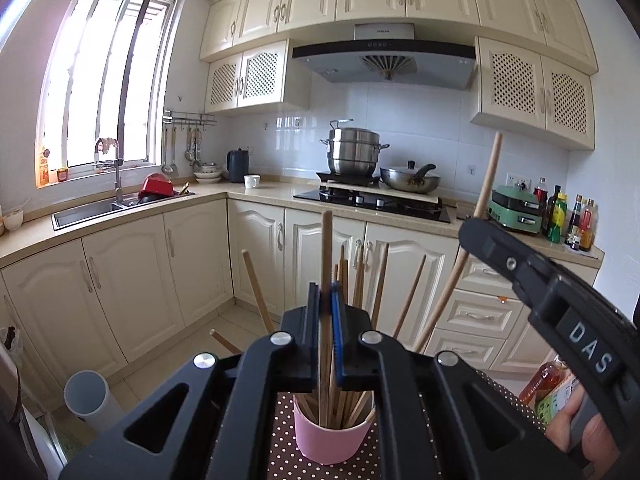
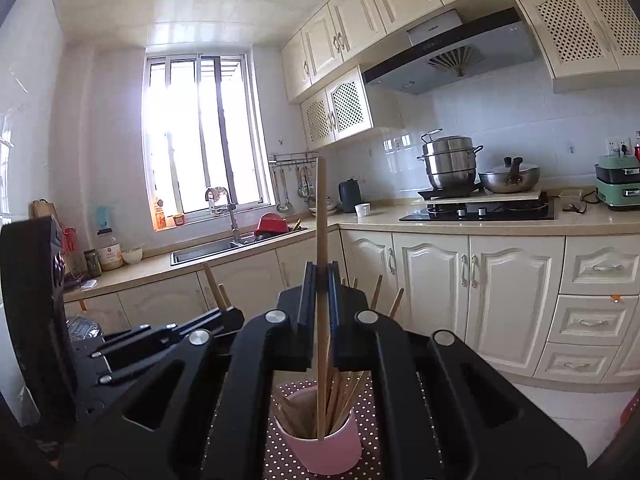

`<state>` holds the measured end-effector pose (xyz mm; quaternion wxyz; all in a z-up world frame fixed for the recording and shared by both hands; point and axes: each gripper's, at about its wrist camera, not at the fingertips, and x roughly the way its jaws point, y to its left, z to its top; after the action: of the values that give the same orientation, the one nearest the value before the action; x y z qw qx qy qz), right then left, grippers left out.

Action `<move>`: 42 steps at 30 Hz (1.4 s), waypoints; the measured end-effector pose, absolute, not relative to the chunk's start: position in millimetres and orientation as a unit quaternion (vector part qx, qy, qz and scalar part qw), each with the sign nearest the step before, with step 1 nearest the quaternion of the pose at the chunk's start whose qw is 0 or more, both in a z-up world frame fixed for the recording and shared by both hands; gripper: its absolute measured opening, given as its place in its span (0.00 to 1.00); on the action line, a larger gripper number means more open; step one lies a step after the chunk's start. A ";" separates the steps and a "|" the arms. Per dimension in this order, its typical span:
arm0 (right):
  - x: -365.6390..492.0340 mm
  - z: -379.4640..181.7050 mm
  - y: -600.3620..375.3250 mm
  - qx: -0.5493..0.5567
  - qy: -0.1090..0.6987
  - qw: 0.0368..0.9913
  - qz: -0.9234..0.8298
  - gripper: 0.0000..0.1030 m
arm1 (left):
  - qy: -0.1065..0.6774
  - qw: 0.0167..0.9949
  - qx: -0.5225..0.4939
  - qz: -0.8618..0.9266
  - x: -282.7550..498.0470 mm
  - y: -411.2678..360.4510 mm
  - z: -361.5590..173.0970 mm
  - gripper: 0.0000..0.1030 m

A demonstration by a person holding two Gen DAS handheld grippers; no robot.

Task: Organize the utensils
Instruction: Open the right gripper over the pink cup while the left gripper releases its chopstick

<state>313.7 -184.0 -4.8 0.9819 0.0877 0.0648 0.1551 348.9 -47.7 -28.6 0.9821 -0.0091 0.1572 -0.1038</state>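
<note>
your left gripper (image 1: 326, 308) has its jaws closed on a wooden chopstick (image 1: 327, 248); the stick stands nearly upright, its long axis running straight down between the pads toward the pink cup (image 1: 332, 436) directly below, so what is left looks like a plain drop along that axis; the cup already holds a fan of other chopsticks (image 1: 360, 276), leaning outward at all angles; further right, your right gripper (image 2: 320, 280) is clamped on a second chopstick (image 2: 321, 216), also near vertical, and in the right wrist view its lower end already reaches inside the cup (image 2: 320, 448); so the right stick seems closer to release than the left; both hands crowd over the same mouth, so watch the leaning sticks; the cup sits on a brown dotted cloth (image 1: 284, 452); beyond it, cream cabinets (image 1: 132, 280), a sink (image 1: 88, 210) under the window, and a stove (image 1: 372, 200) with pots.
</note>
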 end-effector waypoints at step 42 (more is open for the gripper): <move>334.4 -67.8 -149.2 0.042 0.145 0.977 0.152 0.06 | 0.146 0.986 -0.059 -0.048 313.3 15.7 -36.6 0.58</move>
<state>334.4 -149.2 -67.8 0.9767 0.0424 0.1455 0.1522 313.3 15.7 -36.6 0.9864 -0.0586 0.1458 -0.0478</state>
